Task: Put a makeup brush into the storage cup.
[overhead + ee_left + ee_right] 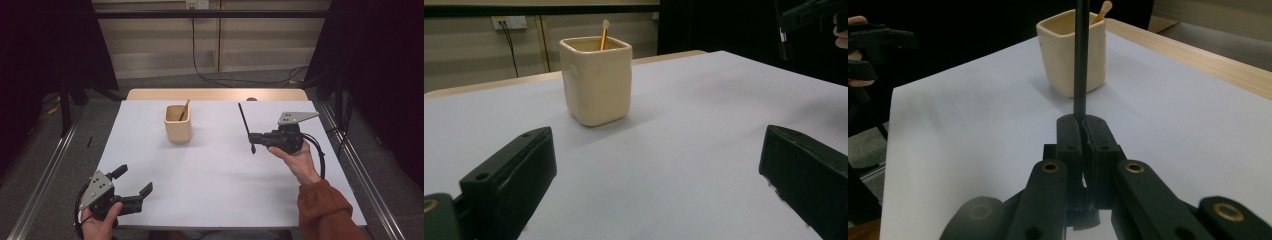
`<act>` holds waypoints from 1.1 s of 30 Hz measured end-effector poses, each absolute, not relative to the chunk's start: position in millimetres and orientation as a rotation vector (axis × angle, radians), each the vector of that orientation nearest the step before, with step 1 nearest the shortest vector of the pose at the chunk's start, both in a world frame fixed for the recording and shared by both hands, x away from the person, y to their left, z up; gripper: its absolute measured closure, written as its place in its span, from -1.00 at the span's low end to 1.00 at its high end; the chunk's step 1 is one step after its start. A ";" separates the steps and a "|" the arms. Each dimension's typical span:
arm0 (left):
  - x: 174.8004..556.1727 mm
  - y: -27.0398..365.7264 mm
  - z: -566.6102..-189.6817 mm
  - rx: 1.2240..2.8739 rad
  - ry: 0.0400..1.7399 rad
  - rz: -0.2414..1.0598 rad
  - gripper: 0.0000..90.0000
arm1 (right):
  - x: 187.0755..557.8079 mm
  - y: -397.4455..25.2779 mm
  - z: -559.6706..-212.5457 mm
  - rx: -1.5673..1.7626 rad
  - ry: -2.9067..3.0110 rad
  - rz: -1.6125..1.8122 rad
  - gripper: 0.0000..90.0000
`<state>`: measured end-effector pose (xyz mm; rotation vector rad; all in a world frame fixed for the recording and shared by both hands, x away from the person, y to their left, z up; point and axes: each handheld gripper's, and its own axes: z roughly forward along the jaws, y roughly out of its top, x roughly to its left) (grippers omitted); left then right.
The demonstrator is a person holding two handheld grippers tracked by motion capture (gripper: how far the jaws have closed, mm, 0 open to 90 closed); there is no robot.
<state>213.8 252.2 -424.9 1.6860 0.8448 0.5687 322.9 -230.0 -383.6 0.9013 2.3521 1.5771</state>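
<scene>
Right gripper (253, 136), on the right side of the table, pressed together on a thin black pen (245, 122), pinched near its lower end. Pen tilted, upper end leaning toward the far edge, lower tip (253, 149) poking out below the grip and hanging just above the white tabletop (210, 170). In the right gripper view, the pen's shaft (1080, 60) rising straight up from the pinch and crossing in front of the cup. Left gripper (134, 181), at the near left corner, spread wide and holding nothing, resting low by the table's near edge. Cream square cup (178, 124) standing upright at the far middle of the table, well apart from both grippers and left of the held pen. One slim wooden stick (184, 110) leaning inside the cup, round tip above the rim. Open white surface between the pen and the cup. Wall socket (510, 22) on the far wall behind the table, black cable hanging below it. No readable writing or brand marks on the cup, pen or grippers.
</scene>
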 end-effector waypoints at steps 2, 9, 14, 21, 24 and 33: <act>213.7 252.3 -424.7 1.686 0.845 0.570 -0.96 | 321.1 -226.2 -383.4 0.888 2.370 1.576 0.92; 213.2 253.5 -424.3 1.677 0.851 0.572 -0.96 | 314.0 -212.1 -383.1 0.830 2.433 1.564 0.92; 213.4 253.8 -424.2 1.678 0.851 0.575 -0.96 | 309.7 -204.8 -379.1 0.792 2.460 1.567 0.92; 213.9 254.0 -424.6 1.680 0.863 0.583 -0.96 | 306.7 -199.8 -380.5 0.771 2.498 1.557 0.92; 213.4 253.8 -424.6 1.676 0.863 0.585 -0.96 | 305.0 -191.4 -380.4 0.743 2.525 1.555 0.92; 213.6 254.4 -424.7 1.670 0.868 0.583 -0.96 | 304.1 -177.5 -376.9 0.687 2.593 1.516 0.92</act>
